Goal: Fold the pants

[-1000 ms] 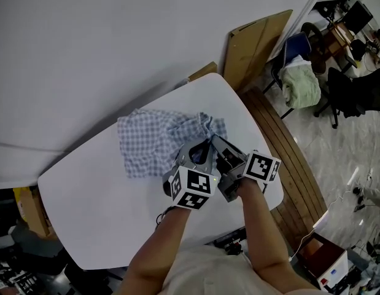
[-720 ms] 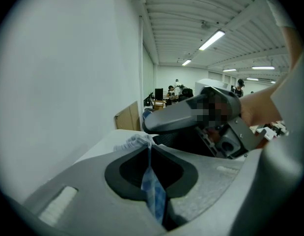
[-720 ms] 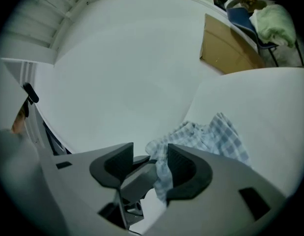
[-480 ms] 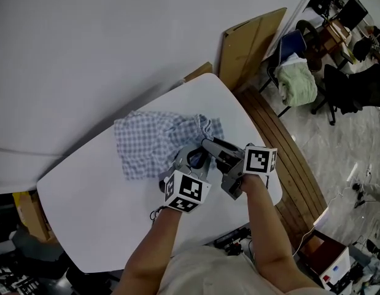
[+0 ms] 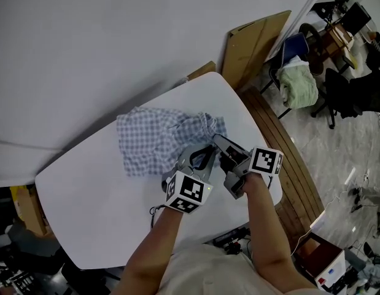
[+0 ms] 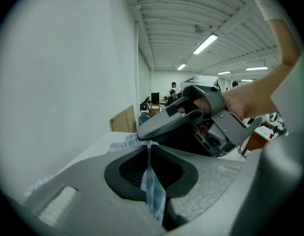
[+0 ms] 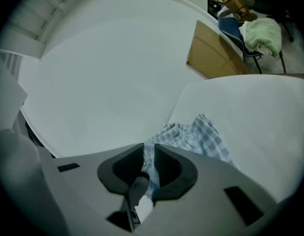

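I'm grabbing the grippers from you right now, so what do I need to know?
Left gripper: shut on a fold of the checked pants.
Right gripper: its jaws have just been closing, with pants fabric between them; it looks clamped.
Pants: rumpled on the white table, with both grippers at the edge nearest the person.
Done: both grips taken.
Left: no neat fold shows yet, so all the folding.

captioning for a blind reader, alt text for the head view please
From above, a person's left gripper and right gripper pinch the near edge of crumpled blue checked pants on a white table. The right one's jaws have just been closing on the cloth.
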The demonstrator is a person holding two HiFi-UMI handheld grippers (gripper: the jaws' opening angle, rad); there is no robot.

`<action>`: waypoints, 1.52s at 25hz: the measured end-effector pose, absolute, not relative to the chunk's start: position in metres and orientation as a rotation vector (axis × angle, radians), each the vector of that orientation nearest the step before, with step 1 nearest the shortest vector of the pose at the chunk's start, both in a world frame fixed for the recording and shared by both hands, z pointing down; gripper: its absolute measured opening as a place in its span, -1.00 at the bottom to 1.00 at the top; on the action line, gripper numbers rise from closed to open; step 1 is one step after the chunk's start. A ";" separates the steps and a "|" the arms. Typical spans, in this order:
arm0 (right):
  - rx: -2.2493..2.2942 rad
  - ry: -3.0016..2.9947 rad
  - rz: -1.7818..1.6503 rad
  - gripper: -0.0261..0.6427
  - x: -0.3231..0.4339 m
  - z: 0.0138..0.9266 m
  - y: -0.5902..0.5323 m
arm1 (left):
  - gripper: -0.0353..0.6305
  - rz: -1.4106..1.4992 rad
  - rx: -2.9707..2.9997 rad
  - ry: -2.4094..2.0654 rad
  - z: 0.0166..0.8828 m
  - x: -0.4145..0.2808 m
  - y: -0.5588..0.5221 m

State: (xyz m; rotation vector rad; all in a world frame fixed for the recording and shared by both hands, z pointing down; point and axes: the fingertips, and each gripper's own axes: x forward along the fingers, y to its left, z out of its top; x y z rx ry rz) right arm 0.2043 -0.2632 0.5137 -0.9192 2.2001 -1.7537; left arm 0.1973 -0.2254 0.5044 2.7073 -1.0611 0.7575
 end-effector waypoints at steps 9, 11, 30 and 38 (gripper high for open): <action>-1.037 2.082 -1.750 -0.70 0.217 0.504 -0.257 | -0.30 0.956 2.622 -1.279 0.496 0.151 -0.191; -1.046 2.075 -1.749 -0.70 0.213 0.499 -0.257 | -0.17 1.052 2.650 -1.282 0.498 0.160 -0.194; -0.791 2.232 -1.758 -0.64 0.185 0.457 -0.255 | -0.75 1.233 2.651 -1.422 0.486 0.170 -0.240; -0.806 3.428 -0.413 -0.06 0.209 0.445 -0.251 | -0.77 0.846 2.543 -1.344 0.465 0.140 -0.240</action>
